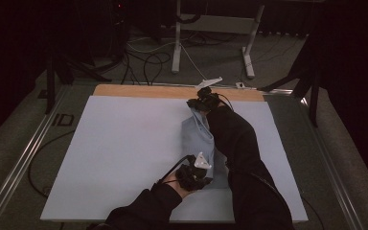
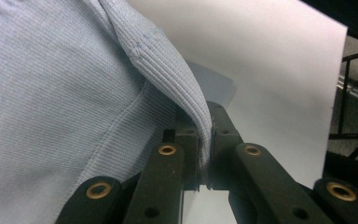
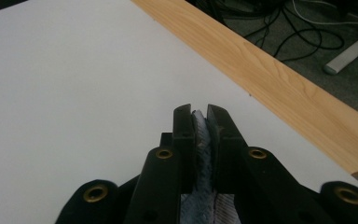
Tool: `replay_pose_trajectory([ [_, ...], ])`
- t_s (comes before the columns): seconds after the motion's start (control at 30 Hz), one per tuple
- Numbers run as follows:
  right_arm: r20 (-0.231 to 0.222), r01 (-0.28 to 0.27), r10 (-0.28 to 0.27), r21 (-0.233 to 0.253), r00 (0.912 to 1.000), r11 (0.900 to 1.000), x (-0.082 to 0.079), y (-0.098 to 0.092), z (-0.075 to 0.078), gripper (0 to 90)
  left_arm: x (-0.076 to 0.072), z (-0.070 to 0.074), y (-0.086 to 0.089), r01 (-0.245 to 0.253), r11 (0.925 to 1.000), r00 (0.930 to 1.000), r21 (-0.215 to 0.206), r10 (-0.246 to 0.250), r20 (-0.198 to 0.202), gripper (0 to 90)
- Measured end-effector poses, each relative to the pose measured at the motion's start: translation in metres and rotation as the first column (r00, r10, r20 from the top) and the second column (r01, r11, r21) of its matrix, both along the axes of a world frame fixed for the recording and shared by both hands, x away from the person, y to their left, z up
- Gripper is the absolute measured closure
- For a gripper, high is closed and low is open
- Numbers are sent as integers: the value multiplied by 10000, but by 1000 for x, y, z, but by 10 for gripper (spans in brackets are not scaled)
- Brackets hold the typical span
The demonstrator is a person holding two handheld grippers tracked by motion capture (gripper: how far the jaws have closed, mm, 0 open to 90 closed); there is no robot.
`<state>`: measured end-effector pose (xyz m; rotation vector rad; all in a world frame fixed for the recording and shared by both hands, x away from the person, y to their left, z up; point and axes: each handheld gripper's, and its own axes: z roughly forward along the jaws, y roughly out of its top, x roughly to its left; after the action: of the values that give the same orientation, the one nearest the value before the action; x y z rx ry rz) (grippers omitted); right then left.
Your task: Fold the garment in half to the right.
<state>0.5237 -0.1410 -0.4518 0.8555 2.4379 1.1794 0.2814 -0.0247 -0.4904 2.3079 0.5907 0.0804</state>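
In the left gripper view our left gripper (image 2: 210, 140) is pinching a ribbed hem of the pale blue garment (image 2: 51, 93), jaws pressed together on the fabric, and in the right gripper view our right gripper (image 3: 200, 119) is clamping another bunched edge of the same cloth between its jaws. From the high view the left gripper (image 1: 195, 173) is sitting at the near end of the garment (image 1: 196, 134) and the right gripper (image 1: 202, 101) at the far end, close to the wooden strip (image 1: 139, 91) of the table, so we are holding the piece stretched lengthwise over the white sheet (image 1: 124, 153) that is covering the table. To do this step well, we judge we should be keeping both grips firm, drawing the cloth taut without tugging it out of either pinch, and lowering both ends evenly so it is lying flat and unwrinkled. We are finding no brand, label or readable writing on the garment or the grippers.
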Motion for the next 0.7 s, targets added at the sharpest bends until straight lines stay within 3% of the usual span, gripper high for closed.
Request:
replay_pose_trajectory([
  [0.27,-102,-36,40,398,9999,9992,3,-7,-9,825,4,-10,-8,-150,9998,9997,111,152,-172,860],
  [0.37,-198,-45,51,307,9998,9995,4,-7,-13,818,6,-12,-12,-190,9997,9995,165,194,-253,860],
  [0.5,-344,45,-34,342,9994,9994,5,-12,-22,771,8,-15,-16,-229,9995,9993,225,236,-300,860],
  [0.7,-505,36,-15,415,9987,9991,6,-18,-18,640,10,-20,-22,-379,9989,9988,280,387,-316,860],
])
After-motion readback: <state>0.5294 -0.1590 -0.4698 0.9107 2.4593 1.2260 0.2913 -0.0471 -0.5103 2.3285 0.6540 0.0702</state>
